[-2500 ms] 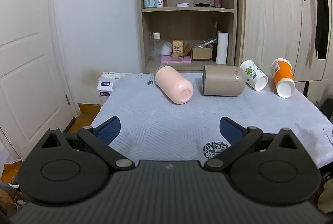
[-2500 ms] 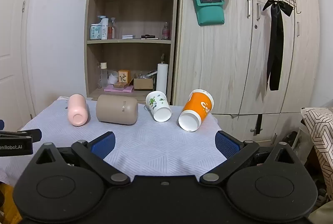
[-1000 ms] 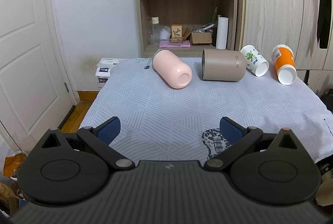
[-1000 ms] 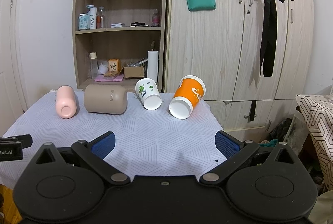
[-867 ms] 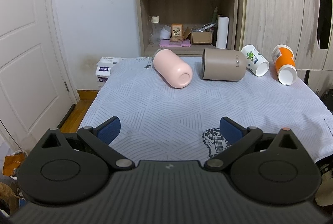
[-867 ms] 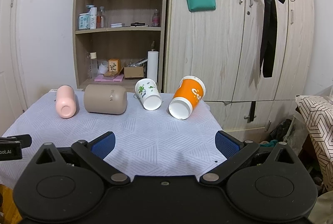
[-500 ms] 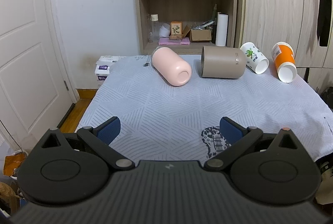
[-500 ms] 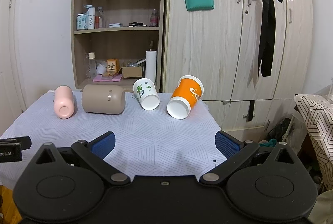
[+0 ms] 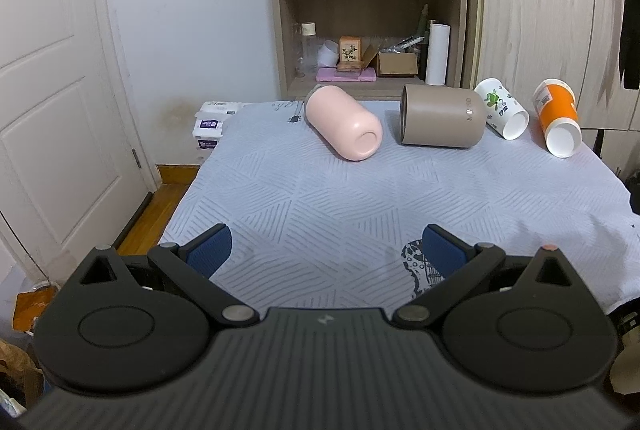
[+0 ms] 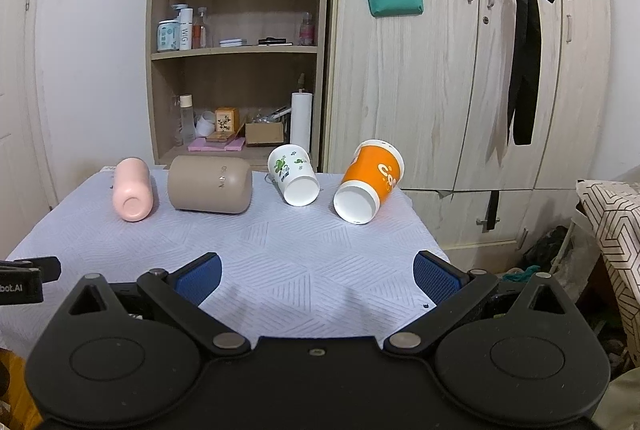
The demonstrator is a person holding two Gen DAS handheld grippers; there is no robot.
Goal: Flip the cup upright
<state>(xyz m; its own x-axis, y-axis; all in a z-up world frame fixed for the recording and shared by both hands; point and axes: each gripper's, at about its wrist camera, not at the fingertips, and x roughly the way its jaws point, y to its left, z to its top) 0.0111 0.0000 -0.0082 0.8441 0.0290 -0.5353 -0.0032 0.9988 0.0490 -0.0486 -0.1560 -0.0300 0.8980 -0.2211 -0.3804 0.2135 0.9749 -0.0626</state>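
Several cups lie on their sides along the far edge of the table: a pink cup (image 9: 343,128) (image 10: 133,194), a wide taupe cup (image 9: 441,121) (image 10: 210,184), a white paper cup with a green print (image 9: 501,108) (image 10: 294,181) and an orange paper cup (image 9: 558,123) (image 10: 368,181). My left gripper (image 9: 326,255) is open and empty over the table's near left edge. My right gripper (image 10: 318,275) is open and empty over the near right edge, well short of the cups.
The table has a pale blue patterned cloth (image 9: 360,206) (image 10: 280,250). A wooden shelf unit (image 10: 236,42) and wardrobe doors (image 10: 460,70) stand behind it. A white door (image 9: 52,90) is to the left. Part of the left gripper (image 10: 24,276) shows at the right view's left edge.
Both grippers have drifted slightly, so the cups sit a little differently in view. Both stay open and empty. The cups have not moved.
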